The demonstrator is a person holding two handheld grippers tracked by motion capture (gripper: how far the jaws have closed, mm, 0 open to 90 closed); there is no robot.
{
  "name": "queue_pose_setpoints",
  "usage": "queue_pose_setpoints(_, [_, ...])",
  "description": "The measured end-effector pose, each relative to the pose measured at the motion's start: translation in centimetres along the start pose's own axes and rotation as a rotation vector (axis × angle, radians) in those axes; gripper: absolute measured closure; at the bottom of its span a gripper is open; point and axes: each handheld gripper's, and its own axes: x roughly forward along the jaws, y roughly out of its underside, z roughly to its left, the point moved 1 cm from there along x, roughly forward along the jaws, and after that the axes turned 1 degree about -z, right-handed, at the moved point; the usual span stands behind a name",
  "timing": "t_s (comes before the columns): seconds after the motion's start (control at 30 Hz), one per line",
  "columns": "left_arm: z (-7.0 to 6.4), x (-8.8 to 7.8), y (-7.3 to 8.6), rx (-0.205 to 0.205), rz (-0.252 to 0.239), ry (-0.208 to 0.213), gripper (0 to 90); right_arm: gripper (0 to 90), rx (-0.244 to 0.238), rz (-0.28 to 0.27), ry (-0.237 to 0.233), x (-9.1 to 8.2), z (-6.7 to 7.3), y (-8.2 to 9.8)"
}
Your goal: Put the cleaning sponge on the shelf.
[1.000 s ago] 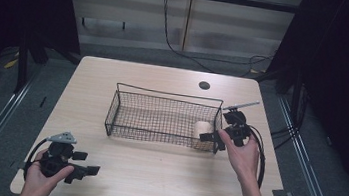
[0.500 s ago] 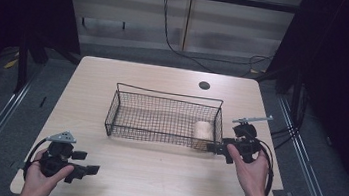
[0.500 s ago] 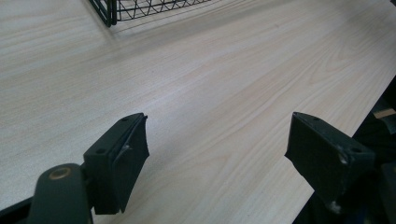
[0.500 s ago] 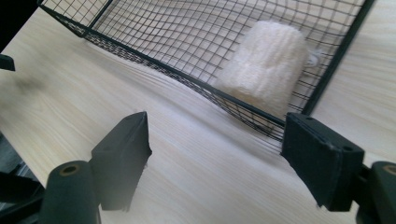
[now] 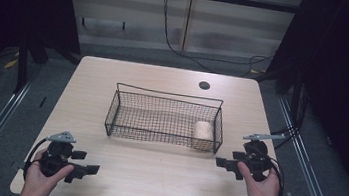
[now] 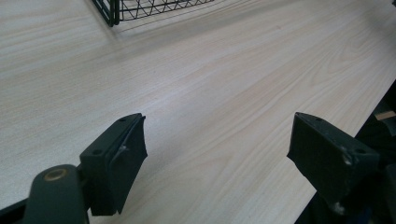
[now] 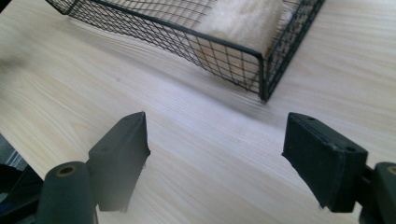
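Note:
A black wire basket stands in the middle of the wooden table. A pale beige roll lies inside it at its right end, and shows through the mesh as the roll in the right gripper view. My right gripper is held low over the table, just right of and nearer than the basket's right corner, open and empty. My left gripper rests near the front left edge, open, with bare wood between its fingers.
A round dark hole sits in the table near its far edge. Cables trail from both grippers. Dark floor and metal rails flank the table. A corner of the basket shows far off in the left gripper view.
My right gripper has pulled back from the basket's right end toward the front right of the table, leaving the roll inside. The left gripper has stayed put.

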Motion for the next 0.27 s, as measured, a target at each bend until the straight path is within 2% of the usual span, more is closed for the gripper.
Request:
queue_pose_setpoints(0.2, [0.0,-0.1,0.0,0.003,0.001,0.000,18.7,22.0,0.028,-0.002,0.027,0.7,-1.2,1.8])
queue_pose_setpoints(0.23, [0.0,-0.2,0.0,0.007,0.002,0.000,18.7,23.8,0.021,0.003,0.052,1.0,-1.7,2.4])
queue_pose_setpoints(0.27, [0.0,-0.2,0.0,0.007,0.000,-0.001,18.7,23.8,0.021,0.003,0.052,1.0,-1.7,2.4])
